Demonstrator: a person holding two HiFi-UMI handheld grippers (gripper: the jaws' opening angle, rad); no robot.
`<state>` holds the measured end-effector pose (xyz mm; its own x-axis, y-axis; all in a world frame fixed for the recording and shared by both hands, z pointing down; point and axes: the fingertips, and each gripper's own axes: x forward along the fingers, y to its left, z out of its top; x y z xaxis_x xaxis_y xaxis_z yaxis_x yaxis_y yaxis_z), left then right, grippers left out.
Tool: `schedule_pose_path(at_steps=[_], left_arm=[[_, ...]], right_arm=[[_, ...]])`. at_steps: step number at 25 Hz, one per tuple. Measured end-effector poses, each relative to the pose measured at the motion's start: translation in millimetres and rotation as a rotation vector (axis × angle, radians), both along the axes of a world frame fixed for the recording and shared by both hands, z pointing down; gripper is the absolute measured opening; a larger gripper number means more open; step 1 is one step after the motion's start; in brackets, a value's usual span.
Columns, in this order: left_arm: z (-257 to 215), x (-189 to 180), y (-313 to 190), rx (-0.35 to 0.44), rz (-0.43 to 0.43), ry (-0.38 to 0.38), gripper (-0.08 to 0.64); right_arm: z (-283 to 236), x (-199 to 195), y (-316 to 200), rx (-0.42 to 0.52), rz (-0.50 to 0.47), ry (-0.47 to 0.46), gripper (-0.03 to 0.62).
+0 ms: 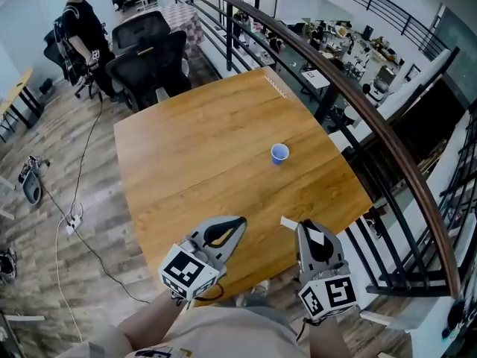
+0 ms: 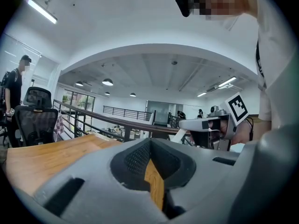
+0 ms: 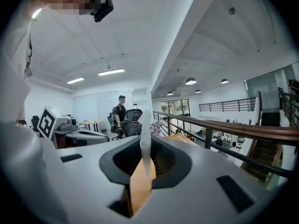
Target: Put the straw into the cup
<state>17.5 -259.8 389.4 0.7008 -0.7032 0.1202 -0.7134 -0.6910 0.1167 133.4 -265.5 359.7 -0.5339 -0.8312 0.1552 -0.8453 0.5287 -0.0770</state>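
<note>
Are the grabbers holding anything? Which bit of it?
The right gripper pinches the straw by its lower end; the rest sticks up past the jaws. The left gripper holds nothing.

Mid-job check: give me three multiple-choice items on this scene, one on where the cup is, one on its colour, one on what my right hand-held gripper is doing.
1. Where is the cup?
A. Standing on the table, held by nothing
B. On the floor
C. On a chair

2. What colour is the cup?
A. Red
B. Blue
C. Green

3. What is the state of the right hand-held gripper?
A. Open and empty
B. Shut on the straw
C. Shut on the cup

Answers:
1 A: the head view shows it upright on the wooden top, well ahead of the person.
2 B: it shows as blue in the head view.
3 B: the right gripper view shows the white straw pinched between the jaws.
</note>
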Motion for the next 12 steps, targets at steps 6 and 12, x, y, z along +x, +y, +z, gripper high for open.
schedule_pose_path(at_steps=[6, 12], left_arm=[[-3.0, 13.6, -4.1, -0.001, -0.023, -0.016, 0.014], [-7.8, 24.2, -23.3, 0.016, -0.033, -0.008, 0.014]], right_arm=[[-8.7, 10.3, -16.1, 0.031, -0.023, -0.006, 0.052], [-5.2, 23.4, -37.8, 0.008, -0.011, -0.064, 0.052]])
